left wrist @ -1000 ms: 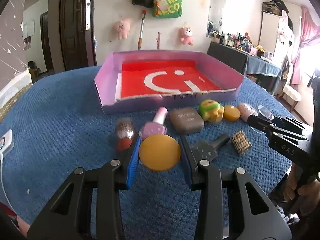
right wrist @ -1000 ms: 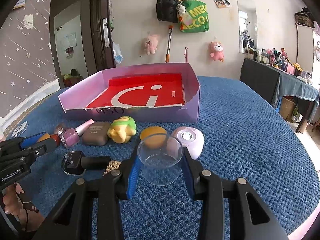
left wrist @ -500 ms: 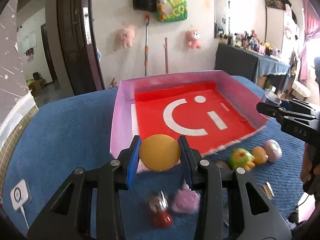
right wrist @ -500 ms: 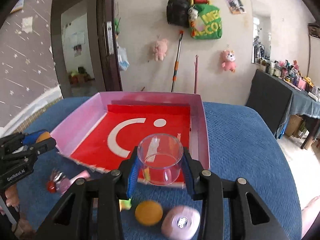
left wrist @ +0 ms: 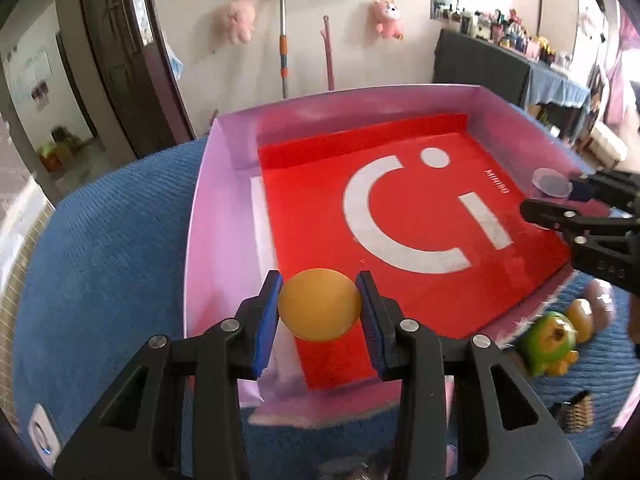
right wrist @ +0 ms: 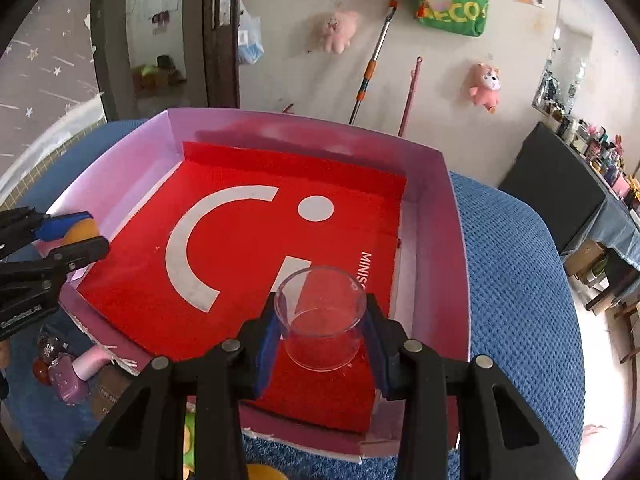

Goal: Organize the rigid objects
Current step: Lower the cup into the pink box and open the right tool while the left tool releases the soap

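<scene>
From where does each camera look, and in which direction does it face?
Left wrist: sits on the left gripper, faces down into the pink box; its fingers clamp an orange disc.
Right wrist: sits on the right gripper, faces into the same box; its fingers clamp a clear cup.
Shared: the box, and each shows the other gripper.

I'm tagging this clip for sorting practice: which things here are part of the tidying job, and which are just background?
Job:
orange disc, in left hand-held gripper
clear cup, in right hand-held gripper
box
frog toy
nail polish

Background:
plush toys
green bag
broom
</scene>
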Available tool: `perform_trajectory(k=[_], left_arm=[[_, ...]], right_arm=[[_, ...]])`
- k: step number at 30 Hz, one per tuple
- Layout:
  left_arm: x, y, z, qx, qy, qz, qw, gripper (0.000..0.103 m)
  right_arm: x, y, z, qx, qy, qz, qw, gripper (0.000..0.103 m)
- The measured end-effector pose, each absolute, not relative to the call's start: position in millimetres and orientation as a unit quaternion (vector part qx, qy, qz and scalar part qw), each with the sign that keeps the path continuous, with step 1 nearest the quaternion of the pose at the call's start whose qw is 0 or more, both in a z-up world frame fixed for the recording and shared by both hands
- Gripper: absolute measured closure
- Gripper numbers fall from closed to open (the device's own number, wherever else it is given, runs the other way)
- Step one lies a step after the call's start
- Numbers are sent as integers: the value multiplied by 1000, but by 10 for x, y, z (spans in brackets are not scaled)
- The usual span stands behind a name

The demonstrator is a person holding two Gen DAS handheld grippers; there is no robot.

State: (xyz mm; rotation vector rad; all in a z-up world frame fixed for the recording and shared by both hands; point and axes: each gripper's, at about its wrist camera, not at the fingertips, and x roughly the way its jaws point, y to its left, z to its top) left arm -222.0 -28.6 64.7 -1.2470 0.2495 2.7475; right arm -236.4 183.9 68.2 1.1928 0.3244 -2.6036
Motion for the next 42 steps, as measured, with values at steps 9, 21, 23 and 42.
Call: perform_trajectory(k=[9,21,23,42], left_arm=[[-2316,-168,605,-425,125,896,33,67],[-2407,0,624,-426,138,894,24,67],[-2444,-3,552,-440,134,888,21,67],[-2475,-68,447,-461,101,882,-4,67]], right_arm=[[-2431,1747,574,440,142,-876,139,61],[-2455,1689,485,453,171,-865,134,62],[-2461,1681,471,457,172,-862,135,62],[-2486,1679,425,466,173,-857,139,60]])
